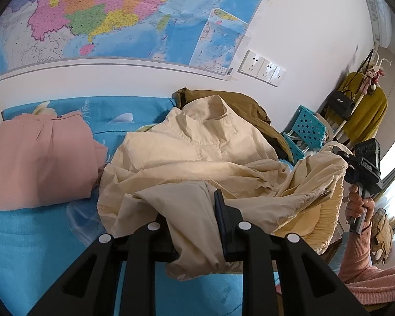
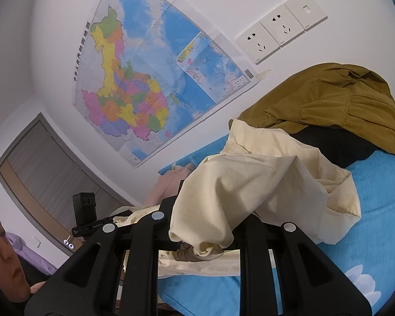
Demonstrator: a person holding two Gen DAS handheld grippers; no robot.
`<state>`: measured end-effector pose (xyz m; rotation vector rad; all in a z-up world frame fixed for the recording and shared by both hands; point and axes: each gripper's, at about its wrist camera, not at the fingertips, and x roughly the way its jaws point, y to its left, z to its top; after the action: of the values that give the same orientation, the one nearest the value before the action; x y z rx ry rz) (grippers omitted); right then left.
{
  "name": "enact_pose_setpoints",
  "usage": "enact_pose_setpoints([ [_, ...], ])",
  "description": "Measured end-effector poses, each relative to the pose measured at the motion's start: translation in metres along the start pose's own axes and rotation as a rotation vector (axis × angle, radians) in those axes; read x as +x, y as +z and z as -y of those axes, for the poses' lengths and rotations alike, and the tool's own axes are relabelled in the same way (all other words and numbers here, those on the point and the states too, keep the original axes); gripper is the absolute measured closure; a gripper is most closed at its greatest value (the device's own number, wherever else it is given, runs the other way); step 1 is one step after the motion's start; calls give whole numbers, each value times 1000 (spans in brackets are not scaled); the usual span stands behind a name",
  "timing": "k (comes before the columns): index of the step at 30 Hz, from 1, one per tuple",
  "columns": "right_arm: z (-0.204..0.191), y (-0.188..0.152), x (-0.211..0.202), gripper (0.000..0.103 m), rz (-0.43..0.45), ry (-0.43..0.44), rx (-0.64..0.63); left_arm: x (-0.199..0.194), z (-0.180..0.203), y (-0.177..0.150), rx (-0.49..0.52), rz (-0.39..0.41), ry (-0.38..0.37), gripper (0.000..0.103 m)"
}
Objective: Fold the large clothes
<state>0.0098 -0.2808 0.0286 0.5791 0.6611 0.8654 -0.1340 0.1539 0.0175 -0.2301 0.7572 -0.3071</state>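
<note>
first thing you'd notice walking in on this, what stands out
The crumpled cream shirt dominates, heaped mid-bed on the blue bedspread, with both the left gripper and right gripper shut on its fabric. Behind it, a large colourful map fills the white wall. A folded pink garment lies left of the shirt, an olive one behind.

Home bedroom: blue bedsheet (image 1: 26,237), wall map (image 2: 150,79), coat rack (image 1: 365,97).

Blue bed (image 1: 26,237): cream shirt (image 1: 192,147), pink garment (image 1: 39,158).

Wall map (image 2: 144,84) beside sockets (image 2: 279,27); teal stool (image 1: 306,127).
</note>
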Motion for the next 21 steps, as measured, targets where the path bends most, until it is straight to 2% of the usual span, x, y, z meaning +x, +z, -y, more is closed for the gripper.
enact_pose_setpoints([
  [21,5,4,3,85,-5,-5,15,3,9,5,37,6,62,82],
])
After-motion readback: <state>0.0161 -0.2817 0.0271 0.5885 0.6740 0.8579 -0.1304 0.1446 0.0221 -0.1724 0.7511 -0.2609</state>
